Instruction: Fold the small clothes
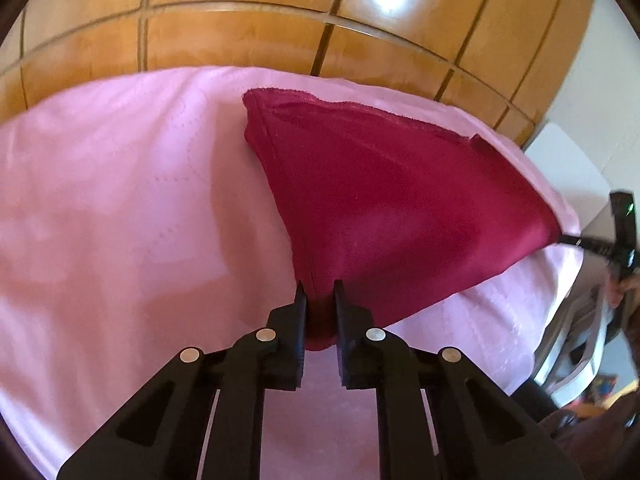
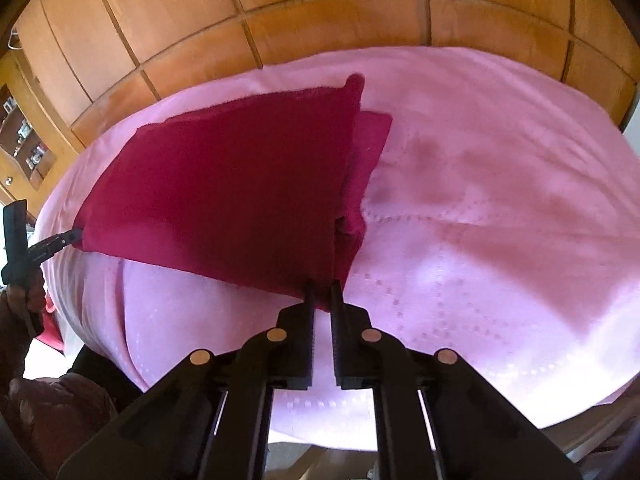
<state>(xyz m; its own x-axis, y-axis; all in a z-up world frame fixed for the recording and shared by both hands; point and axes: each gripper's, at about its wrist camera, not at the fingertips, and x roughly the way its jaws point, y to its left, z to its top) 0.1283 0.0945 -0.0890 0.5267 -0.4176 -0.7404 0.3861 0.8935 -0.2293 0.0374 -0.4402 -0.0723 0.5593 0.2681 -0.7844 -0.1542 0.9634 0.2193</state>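
A small dark red garment is stretched over a pink cloth that covers the surface. My left gripper is shut on its near left corner, with red fabric bunched between the fingers. My right gripper is shut on the near right corner of the red garment. In the left wrist view the right gripper shows at the far right, pinching the other corner. In the right wrist view the left gripper holds the far left corner. The cloth hangs taut between both grips, its far edge resting on the pink cloth.
Wooden panelled cupboard doors stand right behind the covered surface. A white piece of furniture sits to the right. Shelves with small items are at the far left. A person's hand grips the left tool.
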